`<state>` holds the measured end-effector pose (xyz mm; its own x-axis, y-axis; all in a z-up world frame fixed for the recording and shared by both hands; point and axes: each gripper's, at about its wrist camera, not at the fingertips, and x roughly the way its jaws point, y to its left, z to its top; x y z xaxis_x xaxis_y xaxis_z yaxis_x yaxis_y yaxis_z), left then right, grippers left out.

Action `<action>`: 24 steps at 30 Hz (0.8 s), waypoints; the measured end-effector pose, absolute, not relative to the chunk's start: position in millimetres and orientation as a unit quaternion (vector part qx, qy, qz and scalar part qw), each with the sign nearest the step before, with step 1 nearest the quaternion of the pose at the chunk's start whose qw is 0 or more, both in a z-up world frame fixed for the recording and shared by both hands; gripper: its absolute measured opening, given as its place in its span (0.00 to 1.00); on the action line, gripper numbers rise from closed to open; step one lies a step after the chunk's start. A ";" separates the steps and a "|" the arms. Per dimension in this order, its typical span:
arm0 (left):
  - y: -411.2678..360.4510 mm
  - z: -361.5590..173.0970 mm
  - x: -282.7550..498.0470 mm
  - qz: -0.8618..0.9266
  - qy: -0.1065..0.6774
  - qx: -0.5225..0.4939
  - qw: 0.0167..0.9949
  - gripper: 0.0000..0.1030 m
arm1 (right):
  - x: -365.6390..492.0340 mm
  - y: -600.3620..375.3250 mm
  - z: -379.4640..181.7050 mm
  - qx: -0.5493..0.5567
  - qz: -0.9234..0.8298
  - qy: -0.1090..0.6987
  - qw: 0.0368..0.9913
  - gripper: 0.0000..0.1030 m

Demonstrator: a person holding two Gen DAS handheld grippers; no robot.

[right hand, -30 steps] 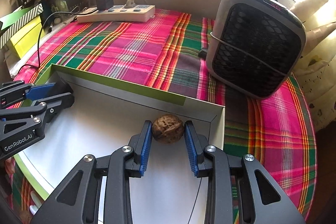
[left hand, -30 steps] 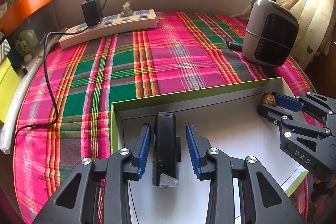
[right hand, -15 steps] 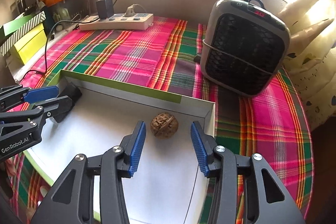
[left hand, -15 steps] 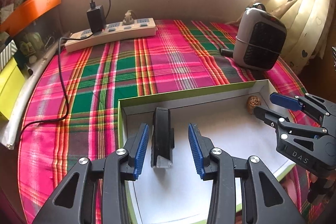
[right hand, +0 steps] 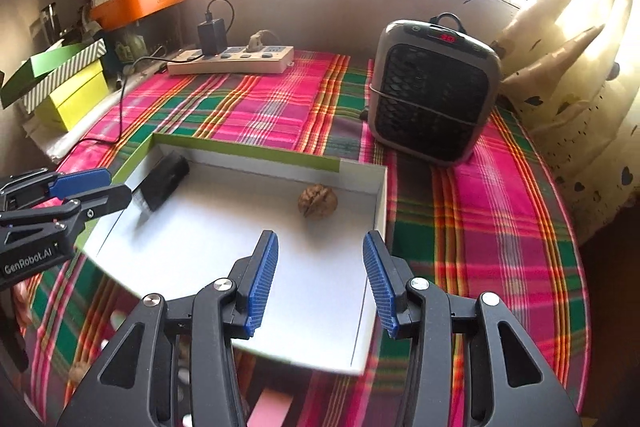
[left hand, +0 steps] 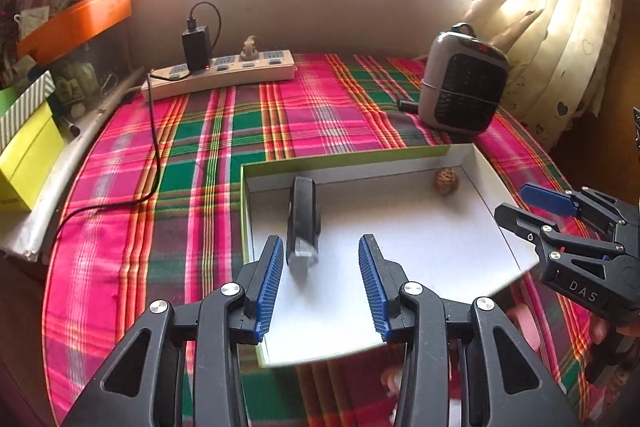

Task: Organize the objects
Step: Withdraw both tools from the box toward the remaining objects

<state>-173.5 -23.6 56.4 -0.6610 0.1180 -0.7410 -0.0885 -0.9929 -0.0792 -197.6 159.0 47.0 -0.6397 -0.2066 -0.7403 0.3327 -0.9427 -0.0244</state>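
Both grippers empty, jaws wide. Left gripper [left hand: 319, 283]: black device [left hand: 303, 223] at 11 o'clock in box [left hand: 476, 167]. Right gripper [right hand: 318, 279]: walnut [right hand: 317, 201] at 12; only this view shows heater [right hand: 434, 91] display.

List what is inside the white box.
Inside the white box: a walnut near the far right corner and a black device by the left wall. Whatever lies beneath the device is hidden.
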 end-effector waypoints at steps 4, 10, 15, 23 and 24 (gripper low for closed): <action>-20.5 59.4 -153.8 0.918 -0.001 -0.394 0.049 0.36 | -180.5 165.8 48.3 0.395 -0.904 0.075 0.147 0.44; -25.6 57.7 -130.7 0.917 -0.011 -0.396 0.058 0.36 | -155.1 175.7 49.7 0.387 -0.908 0.064 0.147 0.44; -28.6 51.5 -109.8 0.913 -0.021 -0.402 0.069 0.37 | -135.9 180.6 50.7 0.382 -0.910 0.061 0.150 0.44; -27.5 39.9 -80.2 0.906 -0.030 -0.412 0.088 0.37 | -105.9 180.6 42.6 0.380 -0.909 0.048 0.165 0.44; -27.2 38.6 -77.0 0.906 -0.032 -0.413 0.092 0.38 | -102.9 180.0 41.1 0.380 -0.909 0.049 0.166 0.44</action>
